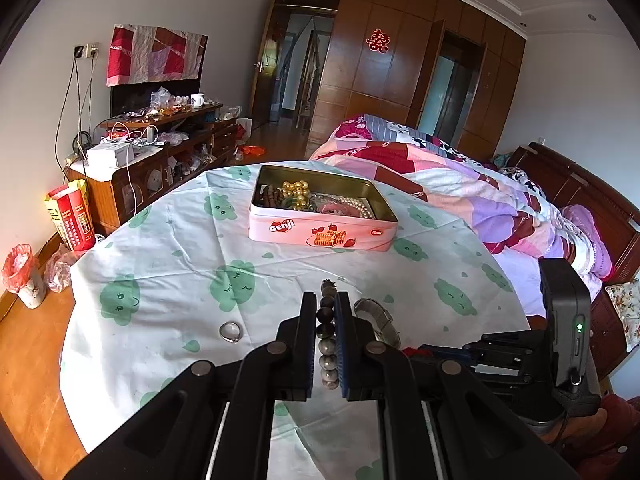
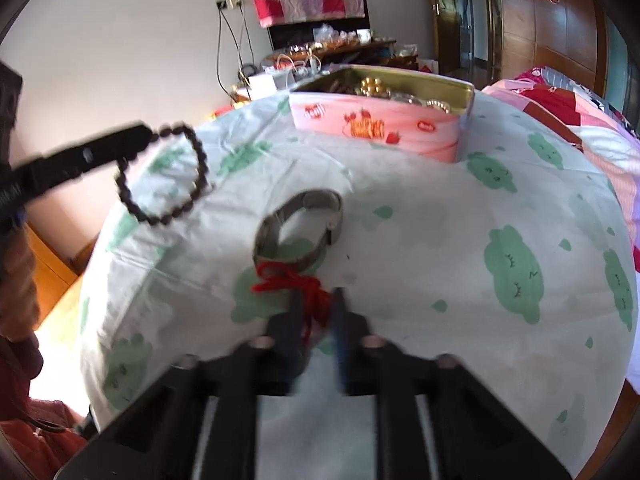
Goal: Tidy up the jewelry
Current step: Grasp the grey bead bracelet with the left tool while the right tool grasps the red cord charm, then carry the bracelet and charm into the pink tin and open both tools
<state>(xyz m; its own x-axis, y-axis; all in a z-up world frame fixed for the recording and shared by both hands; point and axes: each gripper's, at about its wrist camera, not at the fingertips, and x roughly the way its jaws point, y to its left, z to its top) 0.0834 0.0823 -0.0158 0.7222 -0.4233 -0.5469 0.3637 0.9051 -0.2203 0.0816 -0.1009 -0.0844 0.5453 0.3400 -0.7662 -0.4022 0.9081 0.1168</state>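
My left gripper (image 1: pixel 325 300) is shut on a dark bead bracelet (image 1: pixel 328 336) and holds it above the table; in the right wrist view the bracelet (image 2: pixel 168 176) hangs from it at the left. My right gripper (image 2: pixel 316 300) is closed around a red string (image 2: pixel 296 284) lying on the cloth, just in front of a silver watch (image 2: pixel 300 228). The watch (image 1: pixel 378 318) also shows in the left wrist view. A silver ring (image 1: pixel 231 332) lies on the cloth at the left. A pink tin (image 1: pixel 320 228) at the far side holds gold beads and pearls.
The round table has a white cloth with green prints (image 1: pixel 168 264). A bed with a pink quilt (image 1: pixel 480 200) stands to the right. A cluttered wooden cabinet (image 1: pixel 160 152) and a red bin (image 1: pixel 20 272) are on the left.
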